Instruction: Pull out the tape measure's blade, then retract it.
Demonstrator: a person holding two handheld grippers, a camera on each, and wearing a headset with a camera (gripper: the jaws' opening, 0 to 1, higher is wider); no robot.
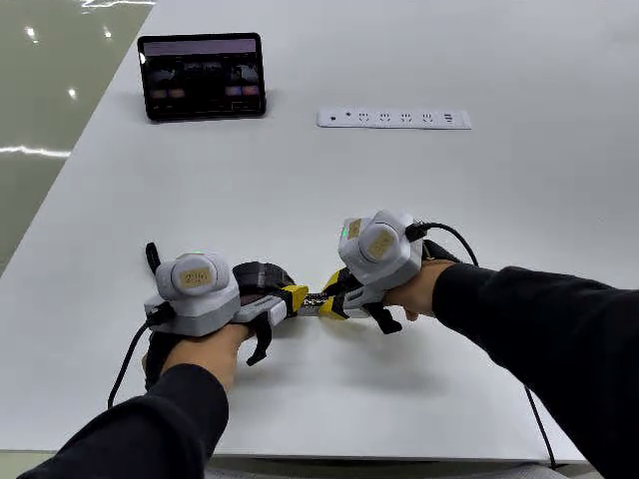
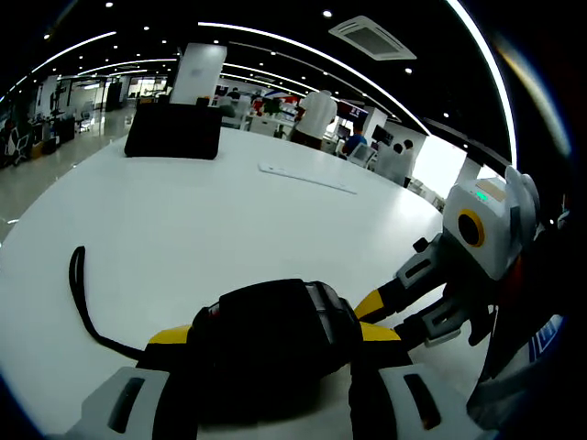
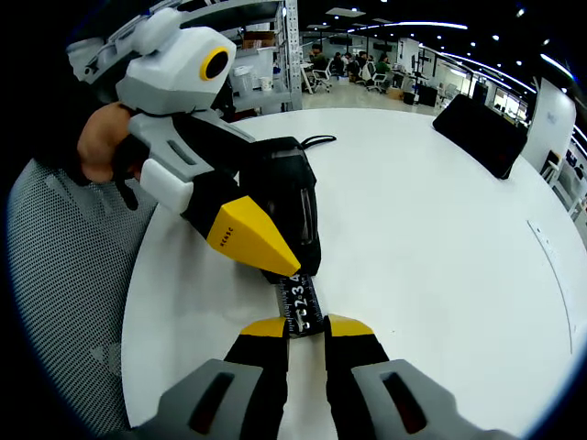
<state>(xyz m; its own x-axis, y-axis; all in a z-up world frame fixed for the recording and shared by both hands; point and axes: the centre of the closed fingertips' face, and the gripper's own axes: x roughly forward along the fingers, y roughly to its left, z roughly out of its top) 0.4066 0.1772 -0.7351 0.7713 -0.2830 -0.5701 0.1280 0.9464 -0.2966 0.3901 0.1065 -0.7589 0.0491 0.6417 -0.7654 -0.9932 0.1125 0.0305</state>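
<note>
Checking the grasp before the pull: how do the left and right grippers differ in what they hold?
The left gripper clamps the tape measure's bulky black case, while the right gripper pinches the thin blade. The left gripper's jaws stand wide apart around the case; the right gripper's jaws are nearly together. Both have yellow-tipped jaws.

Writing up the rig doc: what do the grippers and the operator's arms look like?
Both alike: the left gripper and right gripper have rounded white-grey housings, black jaws with yellow tips, and a tan square label on top. A black cable trails from each. Black long sleeves on both arms.
</note>
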